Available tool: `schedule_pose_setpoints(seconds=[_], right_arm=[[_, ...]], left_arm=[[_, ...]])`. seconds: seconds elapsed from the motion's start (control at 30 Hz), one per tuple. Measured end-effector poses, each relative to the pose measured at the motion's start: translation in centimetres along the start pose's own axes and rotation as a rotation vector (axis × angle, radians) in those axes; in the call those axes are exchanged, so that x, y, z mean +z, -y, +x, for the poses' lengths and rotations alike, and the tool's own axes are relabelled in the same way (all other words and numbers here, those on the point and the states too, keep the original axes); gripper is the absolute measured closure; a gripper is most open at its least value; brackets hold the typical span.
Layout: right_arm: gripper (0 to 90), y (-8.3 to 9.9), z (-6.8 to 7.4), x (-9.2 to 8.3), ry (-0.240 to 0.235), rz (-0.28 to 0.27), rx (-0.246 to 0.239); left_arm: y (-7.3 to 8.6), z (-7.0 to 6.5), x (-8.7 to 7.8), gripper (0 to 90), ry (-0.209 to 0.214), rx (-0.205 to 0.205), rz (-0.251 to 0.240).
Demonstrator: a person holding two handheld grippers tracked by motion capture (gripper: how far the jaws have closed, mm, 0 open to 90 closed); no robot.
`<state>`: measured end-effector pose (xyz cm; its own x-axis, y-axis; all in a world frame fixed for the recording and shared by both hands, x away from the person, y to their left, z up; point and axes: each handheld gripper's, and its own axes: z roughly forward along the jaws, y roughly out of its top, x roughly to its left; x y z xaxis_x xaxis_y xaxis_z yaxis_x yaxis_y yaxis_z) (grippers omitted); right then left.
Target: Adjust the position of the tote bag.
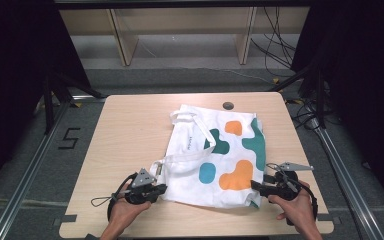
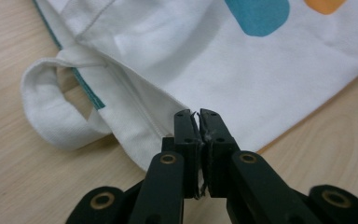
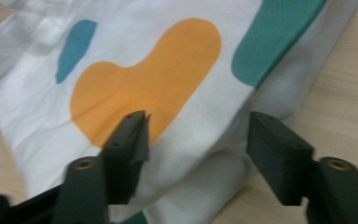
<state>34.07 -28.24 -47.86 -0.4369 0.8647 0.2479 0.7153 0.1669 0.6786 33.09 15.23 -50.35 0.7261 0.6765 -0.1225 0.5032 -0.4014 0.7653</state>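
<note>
Left claw pinches the bag corner at lower centre, anchoring it (right claw gapes, unclenched, beside the opposite corner).

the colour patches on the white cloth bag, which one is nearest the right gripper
The large orange blob on the white cloth tote bag, just ahead of the right gripper. The small orange patch lies toward the far edge; the blue is further left.

- Bag: white cloth with orange, teal and blue blobs, lying flat and creased on the bench.
- Handles white, flopped across it.
</note>
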Motion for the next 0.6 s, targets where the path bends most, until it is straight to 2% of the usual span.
schedule_pose_setpoints(seconds=[0.03,0.07,0.1,0.17,0.2,0.23,0.27,0.3,0.33,0.37,0.4,0.43,0.47,0.5,0.53,0.57,0.6], right_arm=[[55.0,0.1,-0.1,0.3,-0.003,0.004,0.023],[73.0,0.1,-0.9,0.8,0.006,-0.017,-0.027],[73.0,0.1,-0.9,0.8,0.006,-0.017,-0.027],[84.3,-0.3,-1.6,0.5,0.013,-0.030,-0.088],[86.8,-0.6,-1.8,0.4,0.018,-0.047,-0.108],[88.9,-0.9,-1.8,0.6,0.038,-0.033,-0.120],[88.9,-0.9,-1.8,0.6,0.038,-0.033,-0.120],[89.5,-1.4,-2.5,0.8,0.060,-0.025,-0.188],[89.5,-1.4,-2.5,0.8,0.060,-0.025,-0.188],[89.7,-2.1,-3.1,1.1,0.079,-0.028,-0.216],[89.7,-2.5,-3.4,1.3,0.086,-0.025,-0.215],[89.8,-2.9,-3.7,1.5,0.104,-0.027,-0.223],[89.8,-2.9,-3.7,1.5,0.104,-0.027,-0.223],[89.8,-3.8,-4.4,2.1,0.126,-0.022,-0.228],[89.8,-3.8,-4.4,2.1,0.126,-0.022,-0.228],[89.8,-4.7,-5.3,2.8,0.148,-0.037,-0.255],[89.8,-4.7,-5.3,2.8,0.148,-0.037,-0.255]], left_arm=[[0.0,-0.3,0.1,85.6,-0.002,-0.009,-0.011],[-0.1,-0.4,0.1,85.6,0.006,0.012,0.001],[-0.1,-0.6,0.2,85.6,0.006,0.011,0.000],[-0.1,-1.2,0.5,85.7,0.028,0.002,-0.010],[-0.1,-1.6,0.6,85.7,0.041,0.015,-0.006],[-0.2,-2.5,0.9,85.7,0.051,0.040,-0.003],[-0.2,-2.5,0.9,85.6,0.051,0.040,-0.003],[-0.3,-3.6,1.5,85.6,0.072,0.019,-0.026],[-0.3,-3.6,1.5,85.6,0.072,0.019,-0.026],[-0.5,-4.5,1.9,85.5,0.080,0.030,-0.022],[-0.6,-4.8,2.2,85.4,0.083,0.054,-0.014],[-0.7,-5.5,2.4,85.1,0.093,0.051,-0.016],[-0.7,-5.5,2.4,84.7,0.093,0.051,-0.016],[-0.9,-6.7,3.1,84.2,0.100,0.068,-0.022],[-0.9,-6.7,3.1,83.5,0.100,0.068,-0.022],[-1.4,-7.8,3.7,82.9,0.128,0.082,-0.009],[-1.4,-7.8,3.7,82.7,0.128,0.082,-0.009]])
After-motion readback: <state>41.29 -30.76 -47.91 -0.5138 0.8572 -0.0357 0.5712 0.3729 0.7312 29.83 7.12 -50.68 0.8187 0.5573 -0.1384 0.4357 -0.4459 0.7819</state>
